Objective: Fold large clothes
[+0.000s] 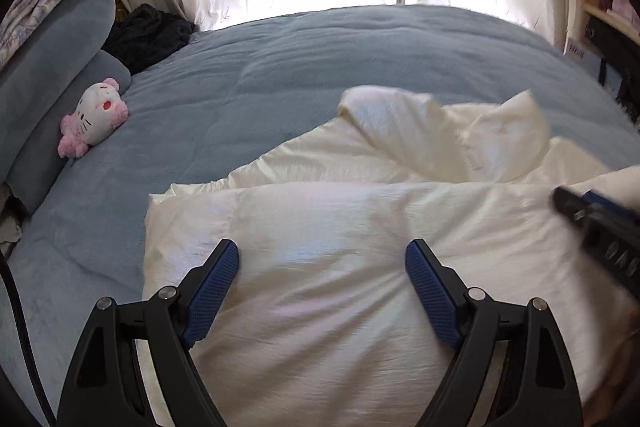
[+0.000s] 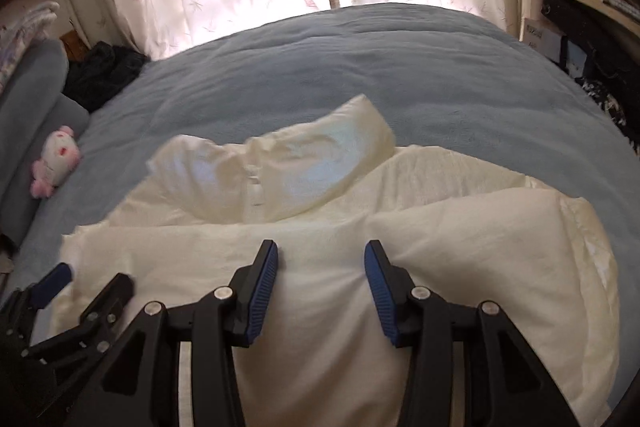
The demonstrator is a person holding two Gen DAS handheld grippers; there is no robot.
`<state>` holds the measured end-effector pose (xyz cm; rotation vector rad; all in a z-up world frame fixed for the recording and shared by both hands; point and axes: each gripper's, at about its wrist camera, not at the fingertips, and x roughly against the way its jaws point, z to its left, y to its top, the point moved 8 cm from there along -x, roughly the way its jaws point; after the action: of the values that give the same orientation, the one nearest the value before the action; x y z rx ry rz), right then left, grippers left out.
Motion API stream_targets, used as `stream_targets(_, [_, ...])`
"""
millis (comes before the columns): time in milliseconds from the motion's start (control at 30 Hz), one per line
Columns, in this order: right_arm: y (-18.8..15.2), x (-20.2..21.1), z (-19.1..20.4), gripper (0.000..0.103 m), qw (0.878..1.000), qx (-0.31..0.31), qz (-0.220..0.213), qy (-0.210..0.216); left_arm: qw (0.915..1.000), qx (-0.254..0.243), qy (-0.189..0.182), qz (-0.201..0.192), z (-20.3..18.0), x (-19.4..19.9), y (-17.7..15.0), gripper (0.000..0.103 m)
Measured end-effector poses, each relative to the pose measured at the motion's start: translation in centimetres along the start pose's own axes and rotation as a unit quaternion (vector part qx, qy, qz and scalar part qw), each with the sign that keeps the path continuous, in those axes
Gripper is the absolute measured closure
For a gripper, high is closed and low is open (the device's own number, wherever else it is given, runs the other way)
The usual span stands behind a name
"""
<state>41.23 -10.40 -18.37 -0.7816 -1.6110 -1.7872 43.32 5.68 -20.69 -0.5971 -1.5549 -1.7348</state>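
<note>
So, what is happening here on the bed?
A person holds a gripper in each hand over a cream garment spread on a blue bedcover. The left gripper and the right gripper both have open jaws above the cloth; neither holds it. The garment is partly folded, its collar end bunched up. A plush toy lies aside.

Blue bed [image 1: 280, 67] — cream garment [image 1: 320, 227], plush toy [image 1: 94, 117].

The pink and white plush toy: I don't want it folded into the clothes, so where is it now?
The plush toy lies at the left in both views, on the blue blanket against the pillows, apart from the cream garment.
</note>
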Motion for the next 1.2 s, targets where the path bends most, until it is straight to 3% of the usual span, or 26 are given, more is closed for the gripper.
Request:
stream_targets(67, [0.0,-0.9,-1.8,0.060,0.999,0.018,-0.004,-0.032,0.9999,0.007,0.009,-0.003,1.1,-0.9,-0.1,0.008])
stream_targets(167, [-0.2,-0.8,-4.0,0.060,0.997,0.045,-0.019,-0.064,0.9992,0.036,0.016,0.009,3.1,-2.2,-0.2,0.003])
stream_targets(367, [-0.4,-0.5,-7.4,0.060,0.998,-0.026,-0.025,-0.054,0.9984,0.049,0.025,0.014,5.2,-4.1,-1.0,0.001])
stream_targets(967, [-1.5,-2.8,-7.3,0.058,0.998,-0.027,-0.036,-0.031,0.9966,0.079,-0.003,0.024,6.1,-6.0,-2.3,0.001])
stream_targets(1200, [-1.8,-2.8,-7.1,0.058,0.999,-0.019,-0.014,-0.040,0.9967,0.075,0.007,0.030,6.2,-5.6,-2.4,0.001])
